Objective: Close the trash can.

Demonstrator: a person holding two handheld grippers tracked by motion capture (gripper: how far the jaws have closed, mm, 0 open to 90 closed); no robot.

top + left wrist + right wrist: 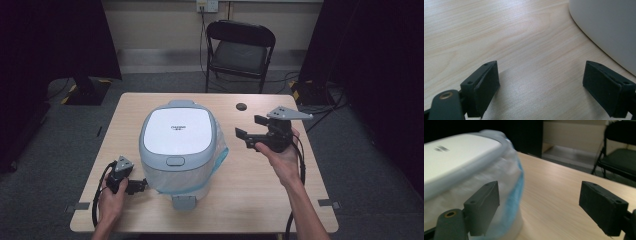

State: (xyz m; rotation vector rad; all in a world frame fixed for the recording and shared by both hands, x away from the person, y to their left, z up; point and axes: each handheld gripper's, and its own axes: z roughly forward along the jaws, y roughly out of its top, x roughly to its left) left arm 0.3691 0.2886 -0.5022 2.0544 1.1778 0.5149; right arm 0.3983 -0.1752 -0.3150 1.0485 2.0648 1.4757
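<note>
Rice cooker (178,145) on counter (260,185); left gripper (137,186) beside base, right gripper (248,134) near, both jaws apart, empty.

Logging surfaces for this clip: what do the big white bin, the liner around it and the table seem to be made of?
The bin looks like moulded plastic: smooth white lid, grey rim, soft sheen. The liner seems to be thin translucent plastic film with a blue edge, crinkled against the bin's side. The table shows pale wood grain with a matte finish; whether solid wood or laminate cannot be told.
</note>
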